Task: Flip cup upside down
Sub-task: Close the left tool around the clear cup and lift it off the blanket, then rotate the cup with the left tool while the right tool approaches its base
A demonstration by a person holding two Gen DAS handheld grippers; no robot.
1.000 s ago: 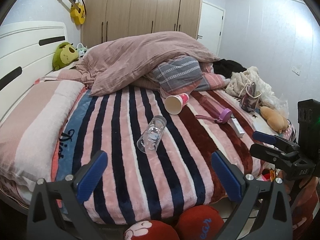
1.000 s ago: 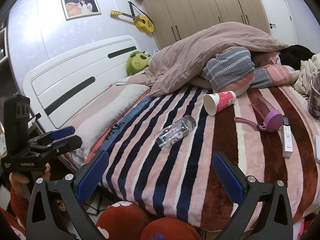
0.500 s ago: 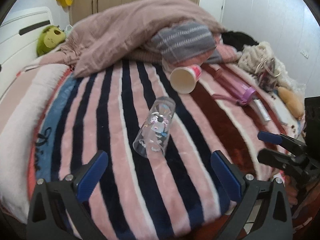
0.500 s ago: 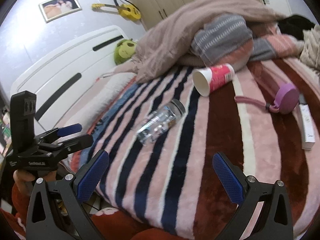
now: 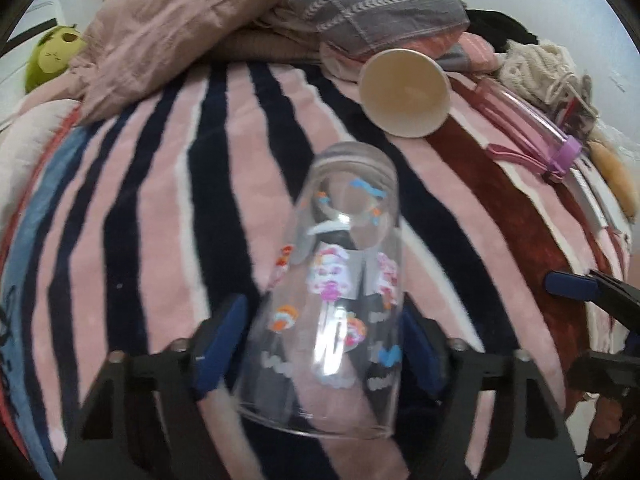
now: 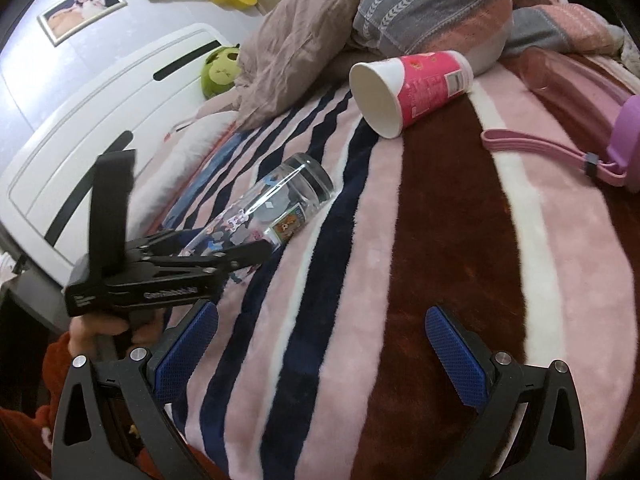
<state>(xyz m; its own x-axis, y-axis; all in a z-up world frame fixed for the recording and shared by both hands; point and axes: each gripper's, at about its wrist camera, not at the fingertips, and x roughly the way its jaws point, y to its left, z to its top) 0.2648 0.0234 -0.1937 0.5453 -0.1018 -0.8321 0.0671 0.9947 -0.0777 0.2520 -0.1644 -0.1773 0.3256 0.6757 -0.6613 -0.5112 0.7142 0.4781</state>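
A clear glass cup (image 5: 340,292) with cartoon prints lies on its side on the striped blanket, mouth toward the left wrist camera. It also shows in the right wrist view (image 6: 264,212). My left gripper (image 5: 324,336) has its blue fingers on either side of the cup near its mouth, close against the glass. The left gripper also shows in the right wrist view (image 6: 244,254), around the cup's open end. My right gripper (image 6: 320,356) is open and empty above the blanket, to the right of the cup.
A pink paper cup (image 6: 408,88) lies on its side beyond the glass. A pink bottle with purple cap (image 5: 532,128) lies at the right. A heaped duvet (image 5: 192,16) and pillows fill the back. The white headboard (image 6: 100,116) stands on the left.
My left gripper has moved forward to the glass cup and its fingers have narrowed around it. My right gripper has moved closer over the blanket and stays open.
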